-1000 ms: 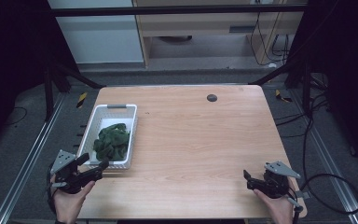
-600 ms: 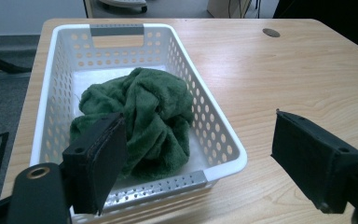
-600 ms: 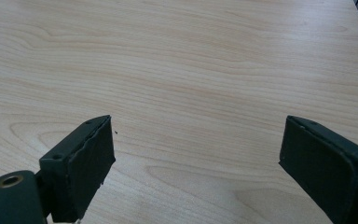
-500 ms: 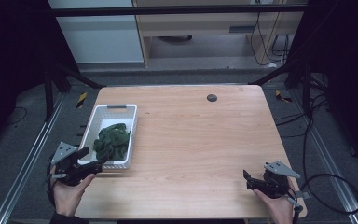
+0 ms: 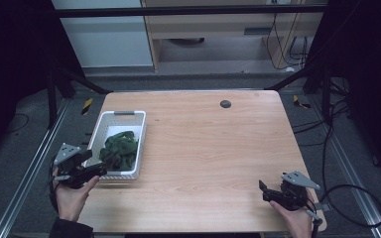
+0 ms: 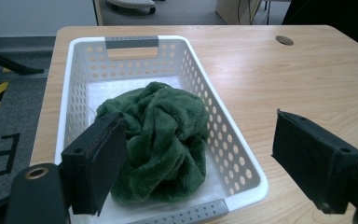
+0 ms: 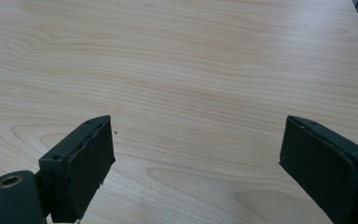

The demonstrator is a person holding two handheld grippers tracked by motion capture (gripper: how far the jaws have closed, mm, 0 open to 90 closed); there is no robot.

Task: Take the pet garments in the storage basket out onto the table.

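Note:
A crumpled dark green towel [image 5: 119, 149] [image 6: 161, 140] lies in a white perforated basket [image 5: 125, 117] [image 6: 135, 56] on the left part of the wooden table [image 5: 213, 148]. My left gripper [image 5: 95, 168] [image 6: 200, 158] hovers open at the basket's near end, its jaws wide apart on either side of the towel without touching it. Over bare wood at the table's front right corner, my right gripper [image 5: 264, 191] [image 7: 196, 161] stands open with nothing between its jaws.
A small dark round hole [image 5: 225, 103] [image 6: 284, 40] sits in the table near the far edge. Metal frame rails and cables lie on the floor around the table. Bare wood stretches between the basket and the right gripper.
My left gripper has moved forward and up, from the table's front left corner to the basket's near end. The right gripper has stayed in place.

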